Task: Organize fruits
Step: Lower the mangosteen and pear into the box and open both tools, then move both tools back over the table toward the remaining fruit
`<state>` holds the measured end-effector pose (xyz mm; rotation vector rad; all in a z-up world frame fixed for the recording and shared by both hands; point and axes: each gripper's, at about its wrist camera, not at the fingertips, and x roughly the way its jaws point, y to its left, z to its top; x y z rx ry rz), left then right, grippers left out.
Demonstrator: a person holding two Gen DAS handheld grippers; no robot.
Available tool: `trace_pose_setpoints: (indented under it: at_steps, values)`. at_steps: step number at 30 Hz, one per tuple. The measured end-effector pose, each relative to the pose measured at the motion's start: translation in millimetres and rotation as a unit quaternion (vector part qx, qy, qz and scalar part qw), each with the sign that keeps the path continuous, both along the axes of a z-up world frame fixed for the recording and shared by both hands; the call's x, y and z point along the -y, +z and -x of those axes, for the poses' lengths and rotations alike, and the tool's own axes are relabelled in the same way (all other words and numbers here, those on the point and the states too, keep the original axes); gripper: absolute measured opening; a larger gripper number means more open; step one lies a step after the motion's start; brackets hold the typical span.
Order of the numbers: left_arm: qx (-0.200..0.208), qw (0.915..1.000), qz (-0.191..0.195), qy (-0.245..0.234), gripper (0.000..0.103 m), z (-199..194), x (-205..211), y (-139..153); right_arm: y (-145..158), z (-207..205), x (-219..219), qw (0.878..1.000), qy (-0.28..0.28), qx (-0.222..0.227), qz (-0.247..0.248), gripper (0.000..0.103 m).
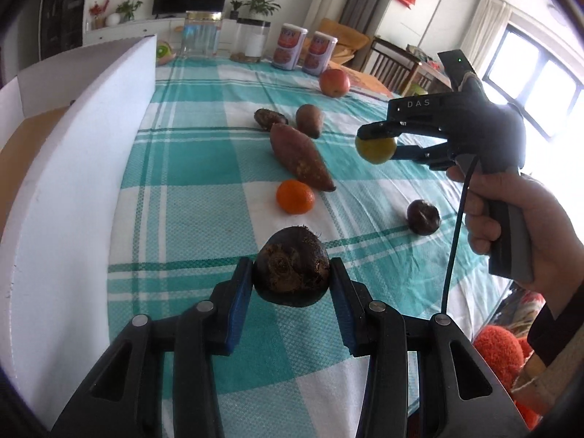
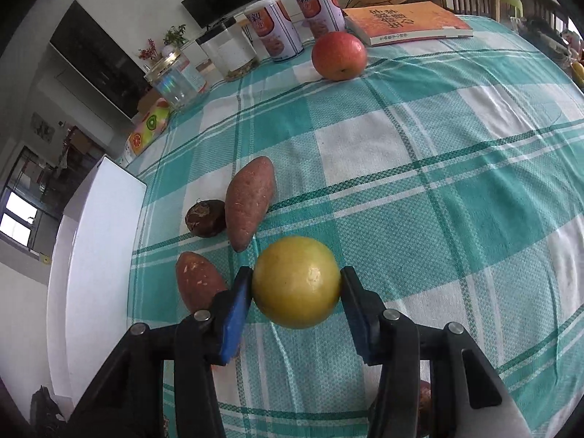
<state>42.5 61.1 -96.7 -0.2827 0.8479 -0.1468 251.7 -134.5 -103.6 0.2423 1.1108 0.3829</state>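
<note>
My left gripper (image 1: 292, 273) is shut on a dark brown taro (image 1: 291, 268) and holds it just above the checked tablecloth (image 1: 189, 168). My right gripper (image 2: 296, 286) is shut on a yellow fruit (image 2: 296, 286) above the cloth; it also shows in the left wrist view (image 1: 376, 145). On the cloth lie a tangerine (image 1: 295, 196), a long sweet potato (image 1: 299, 155), a smaller sweet potato (image 1: 309, 119), a second taro (image 1: 270, 118), a dark round fruit (image 1: 423, 216) and a red apple (image 1: 334, 82).
A white foam box (image 1: 73, 168) stands along the table's left side. At the far edge stand a glass jar (image 1: 202, 33), a plastic jar (image 1: 252, 41) and two cans (image 1: 304, 51). An orange book (image 2: 408, 22) lies behind the apple. Chairs stand beyond the table.
</note>
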Motion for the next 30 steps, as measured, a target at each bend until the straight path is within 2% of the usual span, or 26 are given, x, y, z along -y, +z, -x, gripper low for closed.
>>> trace_pose_setpoints:
  at_steps: [3,6,10,13,17,20,22,27,30]
  values:
    - [0.032,0.9992,0.022,-0.012,0.043,16,-1,31,27,28,4,0.999,0.015,0.017,-0.035,0.048]
    - [0.048,0.9964,0.068,-0.019,0.043,35,-16,62,54,58,-13,0.996,0.048,0.027,-0.067,0.048]
    - [0.072,0.9925,0.099,0.005,0.043,67,-54,98,84,106,-71,0.984,0.128,0.044,-0.112,0.049]
    - [0.076,0.9906,0.099,0.055,0.043,87,-98,112,95,140,-125,0.971,0.195,0.045,-0.133,0.049]
    - [0.062,0.986,0.06,0.143,0.043,107,-157,106,96,183,-195,0.948,0.285,0.038,-0.133,0.049]
    - [0.032,0.9799,0.023,0.195,0.043,115,-190,88,87,209,-233,0.935,0.338,0.037,-0.104,0.049]
    - [0.008,0.977,-0.002,0.213,0.043,116,-201,74,75,220,-252,0.929,0.36,0.035,-0.078,0.049]
    - [-0.05,0.9715,-0.035,0.229,0.044,110,-205,44,46,227,-271,0.925,0.378,0.015,-0.04,0.05]
    - [-0.047,0.9696,-0.034,0.238,0.059,106,-200,45,49,222,-260,0.929,0.365,0.022,-0.057,0.054]
